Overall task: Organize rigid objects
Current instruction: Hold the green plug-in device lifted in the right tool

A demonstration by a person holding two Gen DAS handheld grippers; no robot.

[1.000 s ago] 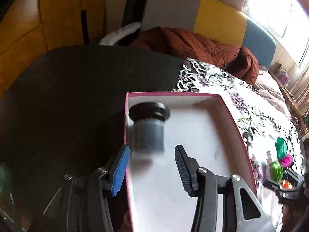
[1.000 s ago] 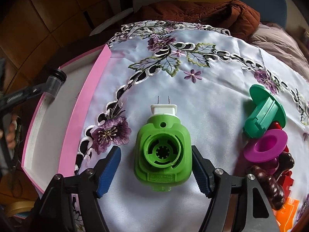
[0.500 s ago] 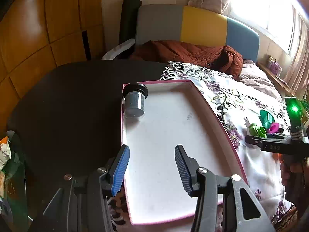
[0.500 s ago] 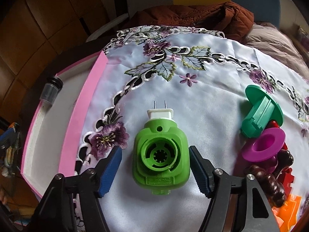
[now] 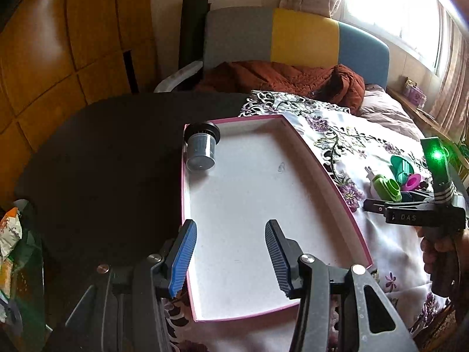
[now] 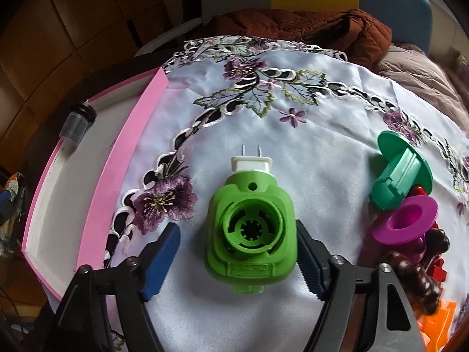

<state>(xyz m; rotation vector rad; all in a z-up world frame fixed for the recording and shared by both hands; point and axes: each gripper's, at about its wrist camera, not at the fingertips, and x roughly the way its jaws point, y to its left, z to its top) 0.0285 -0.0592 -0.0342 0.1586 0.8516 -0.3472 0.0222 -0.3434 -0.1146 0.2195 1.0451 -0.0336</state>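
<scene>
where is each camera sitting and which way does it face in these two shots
Left wrist: on the left gripper, angled down over the pink-rimmed white tray holding a grey black-capped vial; own open blue-padded jaws show, plus the right gripper and the hand holding it.
Right wrist: on the right gripper, angled down at the green plug-in device on the embroidered white tablecloth; own jaws straddle it, just opened wider.
Shared: tray, vial, green device, tablecloth, green flanged spool, magenta spool.

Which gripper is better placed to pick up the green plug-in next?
Right. The right gripper already straddles the green plug-in, its jaws just opened wider, one pad beside each flank. The left gripper hangs open over the pink tray, well away.
</scene>
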